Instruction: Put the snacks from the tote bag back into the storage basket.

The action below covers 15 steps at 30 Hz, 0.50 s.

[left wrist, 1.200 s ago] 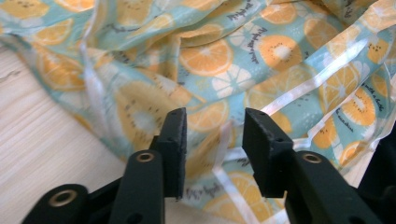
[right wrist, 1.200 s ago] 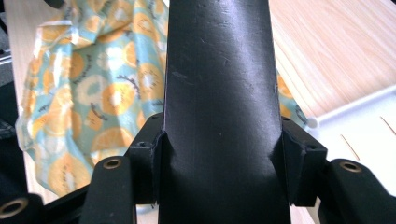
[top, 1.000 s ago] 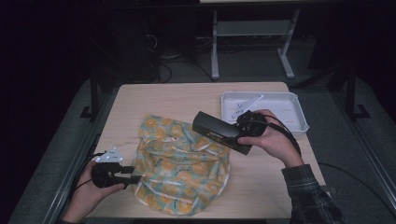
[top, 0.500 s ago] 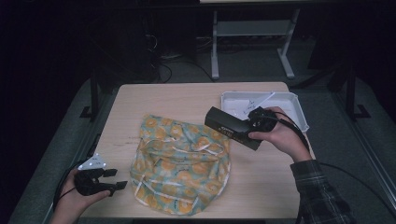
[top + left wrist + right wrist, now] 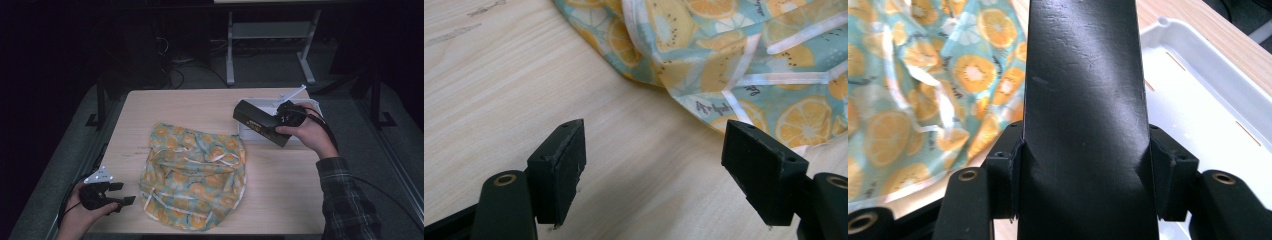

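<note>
A teal cloth bag (image 5: 195, 175) printed with orange slices lies crumpled in the middle of the wooden table (image 5: 165, 110). My right gripper (image 5: 278, 123) is shut on a long black box (image 5: 257, 122), held in the air above the near edge of a white tray (image 5: 248, 135) at the back right. In the right gripper view the box (image 5: 1083, 90) is clamped between both pads of the gripper (image 5: 1083, 180), with the bag (image 5: 923, 90) at left and the tray (image 5: 1208, 110) at right. My left gripper (image 5: 124, 193) is at the front left corner. Its jaws have just been opening and nothing is between them (image 5: 656, 145); the bag's edge (image 5: 744, 60) lies just beyond.
A thin white item (image 5: 295, 92) sticks out over the tray's far rim. Bare wood surrounds the bag on all sides. The table's front edge runs just under my left hand. A grey frame (image 5: 270, 35) and cables stand on the dark floor beyond the table.
My left gripper drew back from the bag's left edge toward the front left corner and opened. My right gripper carried the black box to the right and farther back, over the tray.
</note>
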Tool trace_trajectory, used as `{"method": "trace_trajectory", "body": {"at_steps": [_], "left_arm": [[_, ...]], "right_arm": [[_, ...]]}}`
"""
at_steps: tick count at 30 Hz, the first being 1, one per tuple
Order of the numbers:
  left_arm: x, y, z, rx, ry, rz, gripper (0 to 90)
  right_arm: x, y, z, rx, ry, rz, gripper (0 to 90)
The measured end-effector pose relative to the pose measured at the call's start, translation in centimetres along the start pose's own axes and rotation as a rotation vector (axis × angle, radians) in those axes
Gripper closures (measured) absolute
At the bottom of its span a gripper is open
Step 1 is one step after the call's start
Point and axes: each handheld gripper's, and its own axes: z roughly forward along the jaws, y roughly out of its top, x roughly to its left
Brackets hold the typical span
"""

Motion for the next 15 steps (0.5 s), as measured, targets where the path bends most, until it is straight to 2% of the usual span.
{"method": "trace_trajectory", "body": {"at_steps": [5, 12, 15], "left_arm": [[0.4, -0.1, 0.0, 0.000, 0.015, 0.000, 25.3], [0.8, -0.1, -0.2, -0.003, 0.035, 0.001, 25.7], [1.0, -0.2, -0.3, 0.000, 0.043, 0.003, 25.6]], "right_arm": [[-1.9, -0.4, 0.6, 0.019, -0.032, 0.022, 41.1], [-4.2, -0.7, 1.2, 0.019, -0.065, 0.065, 41.1], [-5.1, -0.9, 1.6, 0.004, -0.063, 0.099, 41.1]]}}
